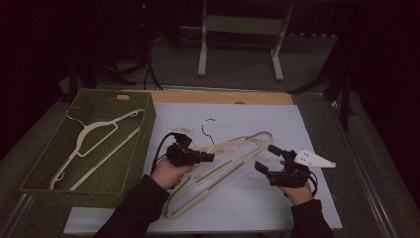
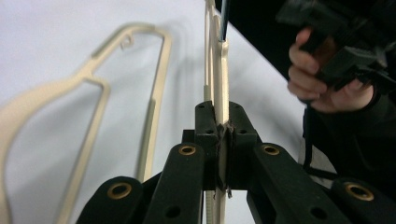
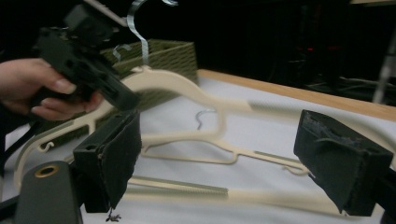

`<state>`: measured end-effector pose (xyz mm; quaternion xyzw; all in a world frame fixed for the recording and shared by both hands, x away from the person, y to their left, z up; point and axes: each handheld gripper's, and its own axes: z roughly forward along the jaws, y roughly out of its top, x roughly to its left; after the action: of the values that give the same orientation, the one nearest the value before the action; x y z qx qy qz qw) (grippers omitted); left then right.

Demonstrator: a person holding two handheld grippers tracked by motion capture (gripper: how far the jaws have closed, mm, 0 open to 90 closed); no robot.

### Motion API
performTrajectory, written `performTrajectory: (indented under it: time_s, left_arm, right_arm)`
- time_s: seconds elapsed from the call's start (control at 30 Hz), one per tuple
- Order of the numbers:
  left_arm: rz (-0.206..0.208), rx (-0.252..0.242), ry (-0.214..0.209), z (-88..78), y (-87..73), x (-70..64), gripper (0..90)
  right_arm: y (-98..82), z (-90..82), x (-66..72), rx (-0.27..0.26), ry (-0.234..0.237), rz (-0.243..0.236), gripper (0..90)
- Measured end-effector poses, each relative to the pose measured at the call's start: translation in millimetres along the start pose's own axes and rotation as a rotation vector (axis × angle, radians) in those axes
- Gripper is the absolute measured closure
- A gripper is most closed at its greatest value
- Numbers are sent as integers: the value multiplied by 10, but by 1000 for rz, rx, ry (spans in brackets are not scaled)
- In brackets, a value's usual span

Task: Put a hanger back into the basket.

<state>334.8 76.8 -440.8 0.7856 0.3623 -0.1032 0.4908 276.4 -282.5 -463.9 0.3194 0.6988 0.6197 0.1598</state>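
White sheeting [image 1: 277, 198] covers the tabletop, with a strip of bare wood [image 1: 223, 96] showing along its far edge. Around it the room is dark, a grey floor and a pale metal stand [image 1: 242, 29] behind. No writing can be read anywhere.

At the table's left sits a green woven basket [image 1: 126, 163] with one cream hanger [image 1: 91, 144] lying in it. Near the sheet's middle, a second cream hanger [image 1: 223, 163] is lifted at a slant, its metal hook [image 1: 208, 126] toward the far side, and another lies beneath it on the sheet [image 2: 93, 84].

The left gripper [image 1: 210, 157] is clenched on the raised hanger's bar. The right gripper [image 1: 265, 158] is released, jaws spread wide just beside the hanger's end, nothing between the pads.
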Motion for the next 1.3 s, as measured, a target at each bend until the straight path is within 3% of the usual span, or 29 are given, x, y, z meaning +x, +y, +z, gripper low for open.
performTrajectory:
  time_s: [0.17, 0.27, 0.43, 0.6, 0.63, 0.67, 0.77, 0.8, 0.83, 1.0, 1.3]
  left_arm:
    - [39, -54, 24, -252, 128, -121, 871]
    - [58, -87, 29, -453, 206, -187, 871]
    - [88, -136, 54, -823, 340, -255, 871]
    - [91, -180, 78, -1195, 442, -268, 870]
    - [91, -180, 78, -1195, 442, -268, 870]
    - [92, -194, 88, -1352, 470, -260, 870]
    - [79, -221, 91, -1562, 499, -223, 870]
    - [79, -221, 91, -1562, 499, -223, 870]
    - [76, -240, 97, -1771, 524, -175, 870]
    - [85, -262, 118, -2159, 547, -67, 870]
    - [87, -284, 253, -2681, 477, 233, 870]
  right_arm:
    - [-38, -143, 10, -28, -57, 33, 142]
    - [-101, -154, 28, -4, -75, 31, 140]
    - [-160, -105, 44, 31, -64, 30, 142]
    - [-195, -66, 39, 47, -65, 22, 143]
    - [-195, -66, 39, 47, -65, 22, 143]
    - [-203, -63, 34, 49, -62, 29, 143]
    - [-225, -61, 13, 56, -69, 30, 145]
    - [-225, -61, 13, 56, -69, 30, 145]
    - [-228, -62, 8, 57, -68, 30, 145]
    - [-236, -55, 0, 62, -63, 34, 145]
    - [-247, -39, 0, 67, -57, 37, 145]
